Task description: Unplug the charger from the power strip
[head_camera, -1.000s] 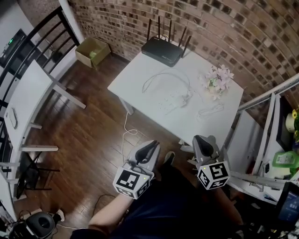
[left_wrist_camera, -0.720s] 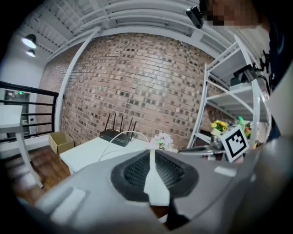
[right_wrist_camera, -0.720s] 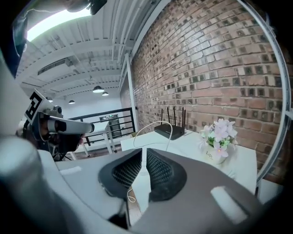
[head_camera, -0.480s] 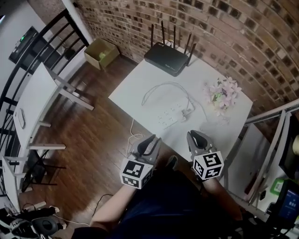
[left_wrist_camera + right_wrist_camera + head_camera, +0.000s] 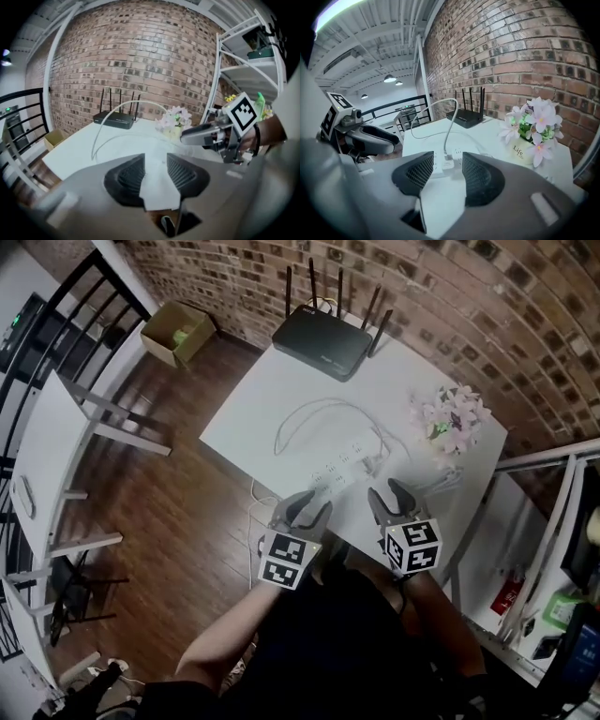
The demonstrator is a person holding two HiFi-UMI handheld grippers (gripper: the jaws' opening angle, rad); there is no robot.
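On the table [image 5: 267, 395], the power strip [image 5: 339, 471] runs lower-left to upper-right.

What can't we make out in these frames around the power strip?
- Charger: head view, too small to tell from the power strip.
- Power strip's ends: right gripper view, behind the fingers.
- Power strip: left gripper view, blurred, white on the white table.

On the table [image 5: 248, 404] the power strip [image 5: 337, 470] lies before the router [image 5: 319, 334], flowers [image 5: 455, 416] right.
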